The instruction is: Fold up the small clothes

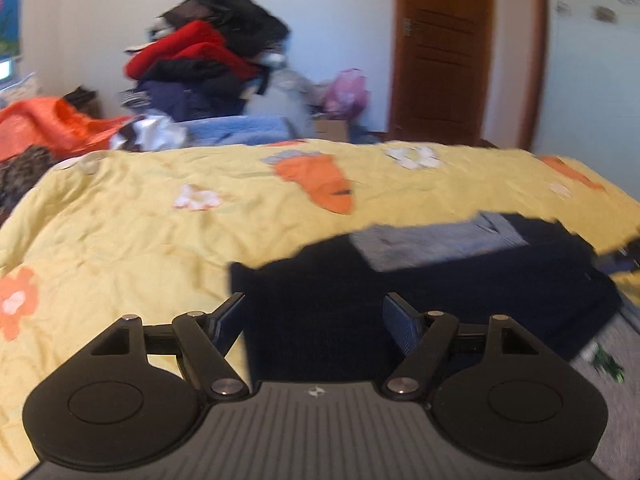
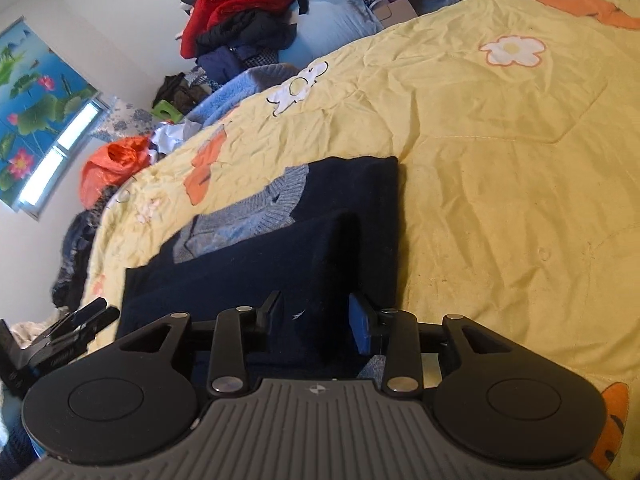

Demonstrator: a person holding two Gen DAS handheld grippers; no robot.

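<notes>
Left gripper [image 1: 314,320] fingers spread over blurred navy sweater [image 1: 440,280], yellow quilt [image 1: 160,220]

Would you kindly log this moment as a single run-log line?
left claw: open, over navy garment | right claw: open, at garment's near edge | garment: partly folded on yellow quilt

Yellow floral quilt [image 2: 500,160], navy sweater [image 2: 328,248] on it
</notes>
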